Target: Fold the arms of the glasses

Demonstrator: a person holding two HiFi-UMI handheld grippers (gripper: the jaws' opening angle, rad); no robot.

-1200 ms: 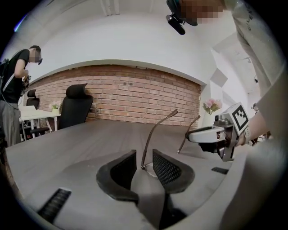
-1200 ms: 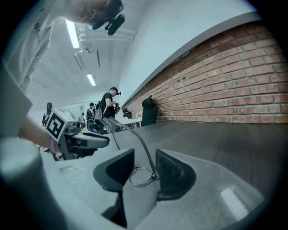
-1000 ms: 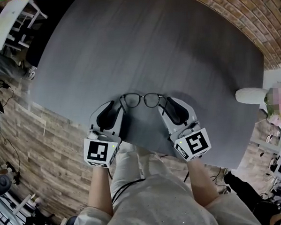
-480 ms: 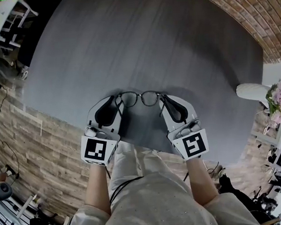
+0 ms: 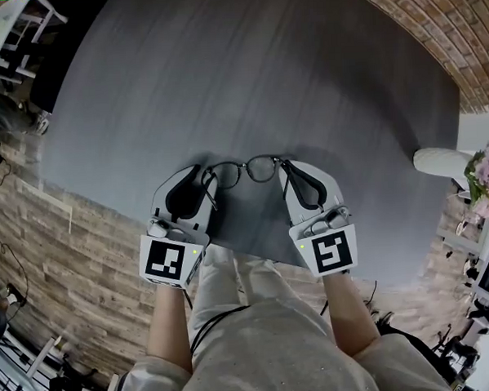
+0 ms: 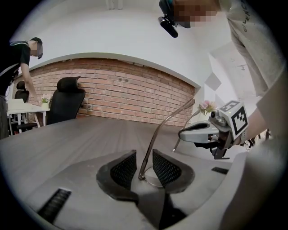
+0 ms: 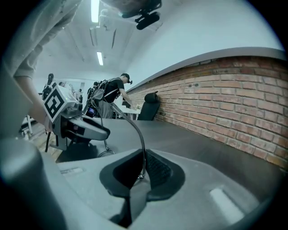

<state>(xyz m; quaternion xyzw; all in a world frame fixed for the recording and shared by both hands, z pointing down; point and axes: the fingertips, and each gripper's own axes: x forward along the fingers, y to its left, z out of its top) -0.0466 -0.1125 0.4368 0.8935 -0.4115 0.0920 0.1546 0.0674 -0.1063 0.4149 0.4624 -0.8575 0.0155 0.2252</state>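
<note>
In the lower middle of the head view, two hand-held grippers hold a pair of thin black wire glasses with round lenses [image 5: 245,171] over the near part of a big grey table [image 5: 263,83].

The glasses sit between the two grippers, with the lenses facing away from the person and both arms still open, pointing back at the person. The left gripper [image 5: 206,184] is at the left corner of the glasses. Its jaws are only a little apart and pinch that corner, where the left-side arm [image 6: 154,141] joins the frame. The right gripper [image 5: 286,174] is at the right corner. Its jaws have just been closing and are now pressed almost together on the right-side arm [image 7: 143,155], near its hinge. I cannot tell if the glasses touch the table.
</note>
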